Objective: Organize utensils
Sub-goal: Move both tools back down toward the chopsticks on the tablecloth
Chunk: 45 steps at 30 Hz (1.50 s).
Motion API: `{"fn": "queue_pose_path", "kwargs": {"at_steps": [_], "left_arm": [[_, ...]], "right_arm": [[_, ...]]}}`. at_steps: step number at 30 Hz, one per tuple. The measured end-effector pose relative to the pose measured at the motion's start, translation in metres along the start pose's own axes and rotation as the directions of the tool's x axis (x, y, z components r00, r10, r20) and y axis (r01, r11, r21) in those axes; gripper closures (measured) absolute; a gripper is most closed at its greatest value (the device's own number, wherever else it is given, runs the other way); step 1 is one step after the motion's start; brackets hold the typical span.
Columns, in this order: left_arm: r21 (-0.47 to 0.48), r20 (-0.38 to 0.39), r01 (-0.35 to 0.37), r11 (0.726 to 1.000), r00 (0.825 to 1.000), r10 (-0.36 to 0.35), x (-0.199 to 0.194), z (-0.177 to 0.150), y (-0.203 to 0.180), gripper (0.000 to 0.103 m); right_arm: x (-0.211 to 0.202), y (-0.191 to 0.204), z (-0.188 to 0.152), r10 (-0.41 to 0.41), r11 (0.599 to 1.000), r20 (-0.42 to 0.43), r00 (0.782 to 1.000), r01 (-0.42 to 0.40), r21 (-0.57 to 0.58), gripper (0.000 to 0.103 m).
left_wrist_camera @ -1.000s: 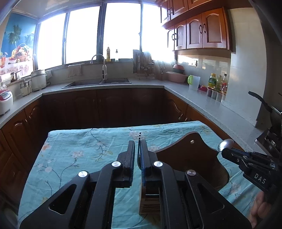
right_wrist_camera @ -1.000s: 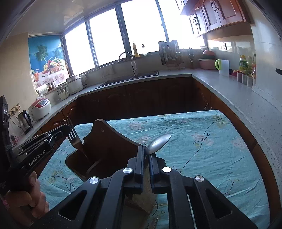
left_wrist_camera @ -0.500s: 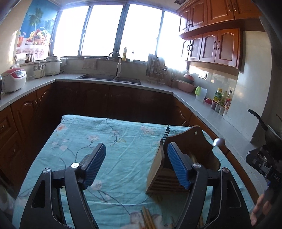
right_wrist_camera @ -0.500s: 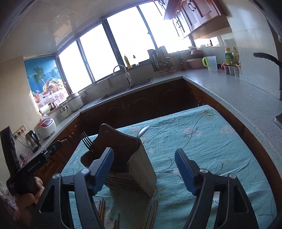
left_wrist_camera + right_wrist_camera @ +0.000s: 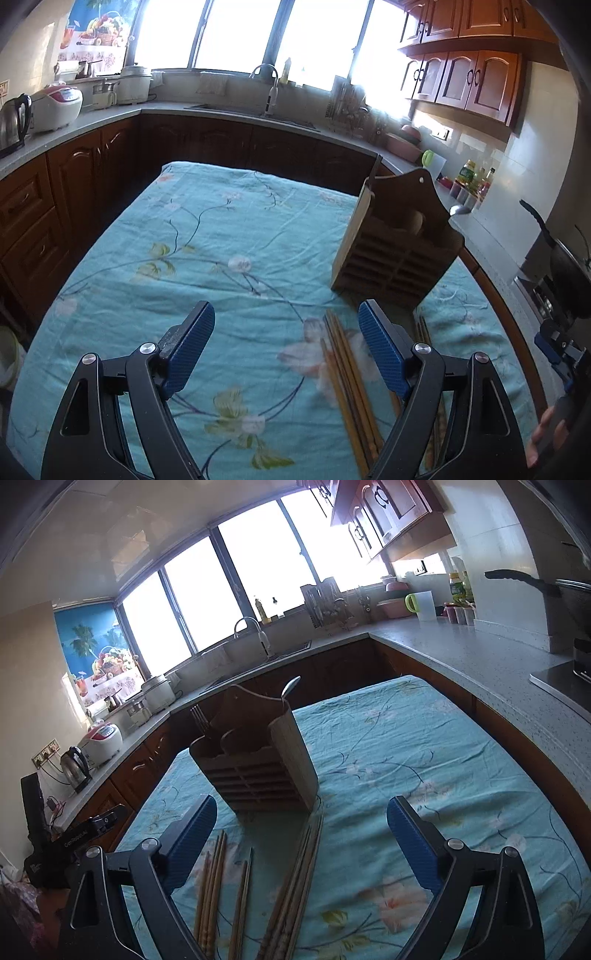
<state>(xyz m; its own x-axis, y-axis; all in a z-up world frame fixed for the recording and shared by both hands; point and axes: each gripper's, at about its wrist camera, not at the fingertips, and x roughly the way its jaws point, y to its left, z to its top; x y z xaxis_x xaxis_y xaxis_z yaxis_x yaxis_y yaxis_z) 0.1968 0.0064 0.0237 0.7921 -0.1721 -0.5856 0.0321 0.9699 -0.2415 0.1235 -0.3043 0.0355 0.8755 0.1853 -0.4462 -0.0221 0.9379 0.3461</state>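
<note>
A dark wooden utensil holder [image 5: 397,243] [image 5: 255,760] stands on the teal flowered tablecloth [image 5: 221,266]. A fork [image 5: 201,718] stands in its left compartment and a spoon [image 5: 290,686] [image 5: 460,209] in its right one. Several wooden chopsticks [image 5: 347,373] [image 5: 214,882] lie on the cloth in front of the holder, in separate bundles [image 5: 295,878]. My left gripper [image 5: 286,343] is open and empty above the chopsticks. My right gripper [image 5: 301,834] is open and empty, also in front of the holder.
Grey countertops [image 5: 480,653] run around the table, with a sink and tap [image 5: 271,92], rice cookers [image 5: 55,107], a kettle [image 5: 75,764] and bottles [image 5: 476,177]. A pan [image 5: 565,258] sits on the stove at the right.
Both grippers opened, leaving the fork and the spoon in the holder, then drew back and tilted down, so the chopsticks on the cloth now show.
</note>
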Motion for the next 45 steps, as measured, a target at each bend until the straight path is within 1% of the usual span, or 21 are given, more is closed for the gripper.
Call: {"fn": "queue_pose_path", "kwargs": {"at_steps": [5,10,13,17,20,23,29,30,31,33,35,37,39,41,42,45], "left_arm": [[0.015,-0.047,-0.012,1.000,0.999,0.013,-0.001,-0.025,0.001,0.021],[0.018,-0.094,-0.026,1.000,0.995,0.028,0.005,-0.040,0.001,0.021],[0.029,-0.115,-0.035,0.999,0.993,0.038,0.010,-0.041,-0.001,0.021],[0.038,-0.149,-0.041,0.998,0.988,0.046,0.018,-0.038,-0.003,0.021],[0.045,-0.168,-0.043,0.998,0.985,0.050,0.024,-0.036,-0.005,0.021],[0.052,-0.191,-0.046,0.998,0.980,0.055,0.033,-0.033,-0.008,0.021],[0.089,-0.229,-0.058,0.994,0.970,0.077,0.052,-0.029,-0.019,0.021],[0.096,-0.237,-0.057,0.994,0.968,0.078,0.055,-0.029,-0.020,0.021],[0.102,-0.246,-0.057,0.993,0.966,0.081,0.059,-0.028,-0.023,0.022],[0.112,-0.262,-0.058,0.992,0.961,0.086,0.066,-0.028,-0.026,0.025],[0.118,-0.279,-0.053,0.992,0.957,0.085,0.074,-0.027,-0.029,0.031],[0.127,-0.293,-0.053,0.990,0.952,0.088,0.081,-0.027,-0.032,0.036],[0.136,-0.307,-0.054,0.989,0.947,0.094,0.088,-0.028,-0.034,0.042],[0.138,-0.327,-0.052,0.989,0.940,0.095,0.096,-0.029,-0.034,0.050],[0.138,-0.338,-0.051,0.989,0.936,0.096,0.100,-0.030,-0.034,0.052],[0.153,-0.326,-0.053,0.987,0.940,0.101,0.102,-0.031,-0.036,0.052]], "right_arm": [[-0.012,-0.002,-0.027,-0.028,1.000,-0.021,0.999,0.027,-0.011,0.008],[-0.005,0.002,-0.043,-0.054,0.997,-0.060,0.997,0.051,-0.052,0.008],[0.004,0.005,-0.051,-0.057,0.997,-0.097,0.994,0.051,-0.061,0.009],[0.016,0.008,-0.053,-0.060,0.996,-0.130,0.990,0.051,-0.069,0.009],[0.022,0.008,-0.054,-0.062,0.996,-0.141,0.988,0.052,-0.073,0.009],[0.029,0.009,-0.051,-0.068,0.995,-0.151,0.986,0.056,-0.082,0.012],[0.049,0.005,-0.046,-0.080,0.995,-0.202,0.976,0.066,-0.075,0.032],[0.053,0.004,-0.046,-0.080,0.995,-0.213,0.974,0.066,-0.072,0.038],[0.058,0.004,-0.046,-0.078,0.996,-0.224,0.972,0.065,-0.065,0.043],[0.067,0.003,-0.045,-0.078,0.996,-0.246,0.966,0.064,-0.063,0.050],[0.079,0.002,-0.045,-0.080,0.996,-0.270,0.960,0.066,-0.064,0.056],[0.090,0.002,-0.044,-0.082,0.996,-0.293,0.952,0.066,-0.065,0.066],[0.101,0.003,-0.043,-0.094,0.994,-0.312,0.945,0.074,-0.076,0.071],[0.111,0.003,-0.044,-0.105,0.993,-0.331,0.938,0.082,-0.084,0.075],[0.116,0.003,-0.044,-0.114,0.992,-0.341,0.933,0.088,-0.091,0.079],[0.130,0.004,-0.046,-0.135,0.989,-0.375,0.917,0.099,-0.114,0.085]]}}
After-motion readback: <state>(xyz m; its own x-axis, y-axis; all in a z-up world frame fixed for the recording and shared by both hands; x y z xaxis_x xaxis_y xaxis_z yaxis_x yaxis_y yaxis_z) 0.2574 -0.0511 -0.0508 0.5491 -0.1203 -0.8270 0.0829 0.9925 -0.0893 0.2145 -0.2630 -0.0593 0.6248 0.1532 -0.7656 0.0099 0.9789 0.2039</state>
